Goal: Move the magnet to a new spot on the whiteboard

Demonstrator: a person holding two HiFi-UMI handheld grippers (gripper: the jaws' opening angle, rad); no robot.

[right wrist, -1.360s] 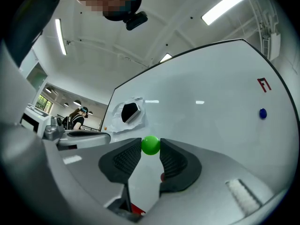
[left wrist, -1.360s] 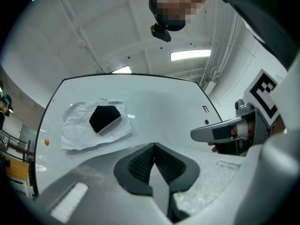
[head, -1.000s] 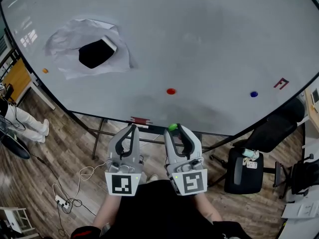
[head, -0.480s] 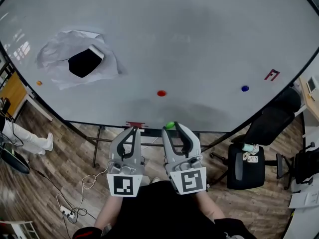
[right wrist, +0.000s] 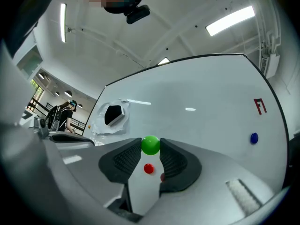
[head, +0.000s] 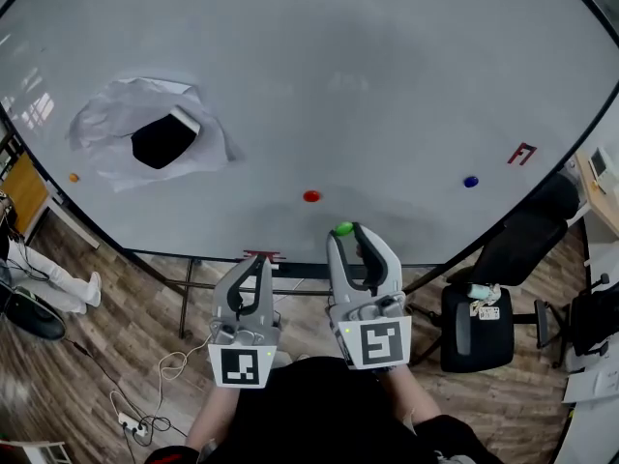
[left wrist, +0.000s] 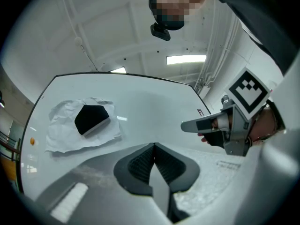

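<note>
Pinching one green magnet near the whiteboard's lower edge, the right gripper faces three more, a red magnet, a blue magnet and seemingly an orange magnet, while the left gripper's jaws meet empty.

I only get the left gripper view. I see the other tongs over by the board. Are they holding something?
Observer: Yes. The right tongs are shut on a small round green magnet.
Operator: Are there more magnets on the board?
Observer: A small round red magnet sits on the white whiteboard, just up and left of the green one in the head view.
Operator: Any others?
Observer: A small round blue magnet, far to the right, beside a red mark.
</note>
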